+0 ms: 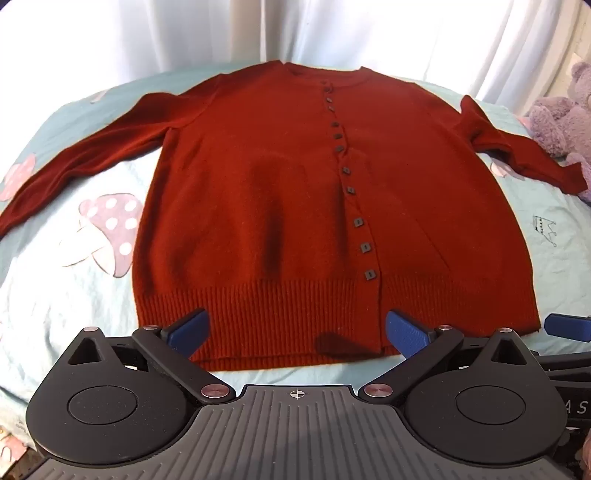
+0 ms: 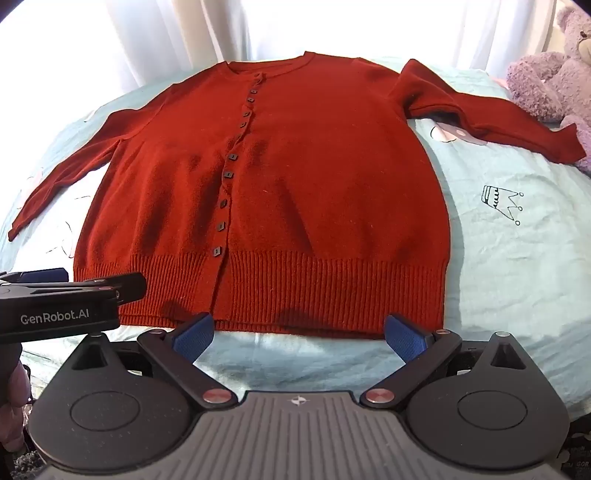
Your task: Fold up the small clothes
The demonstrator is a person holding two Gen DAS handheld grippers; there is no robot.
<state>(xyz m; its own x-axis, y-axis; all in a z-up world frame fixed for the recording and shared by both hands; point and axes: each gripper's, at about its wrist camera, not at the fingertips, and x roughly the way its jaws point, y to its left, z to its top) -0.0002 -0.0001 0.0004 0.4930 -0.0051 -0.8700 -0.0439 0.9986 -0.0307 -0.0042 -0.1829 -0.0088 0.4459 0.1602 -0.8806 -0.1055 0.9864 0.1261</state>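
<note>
1. Cardigan point(image 1: 280, 192) lies flat, face up and buttoned, spread across the middle of the bed point(image 1: 66, 295). Collar points to the far edge by the curtain point(image 1: 184, 33); hem point(image 1: 295, 314) runs along the near edge.
2. Left sleeve point(image 1: 74, 162) is stretched out toward the bed's left edge. Right sleeve point(image 2: 491, 118) is kinked at the elbow and runs to the right edge, its cuff touching or just beside the plush toy point(image 2: 546, 85); can't tell which.
3. Left gripper point(image 1: 295, 332): jaws wide, nothing between the pads, hanging over the hem near the button line point(image 1: 347, 184). Whether it touches the knit: can't tell.
4. Right gripper point(image 2: 297, 330): jaws wide, empty, just short of the hem on the near-edge side, over bare sheet.
5. Handling, as a guess: soft knit, light, limp, no stiffness. It will sag and stretch if lifted from one point, and should drag on the sheet rather than slide.
6. The ribbed hem looks thicker, so a firmer pinch there. Buttons are hard bumps; keep the pads off them.
7. Where to grip: the two hem corners, or cuff plus shoulder seam for sleeve folds. Pinch both layers, or the front placket may gape.
8. Risks: the right sleeve's crease carrying into the fold, and the cuff snagging on the toy.
</note>
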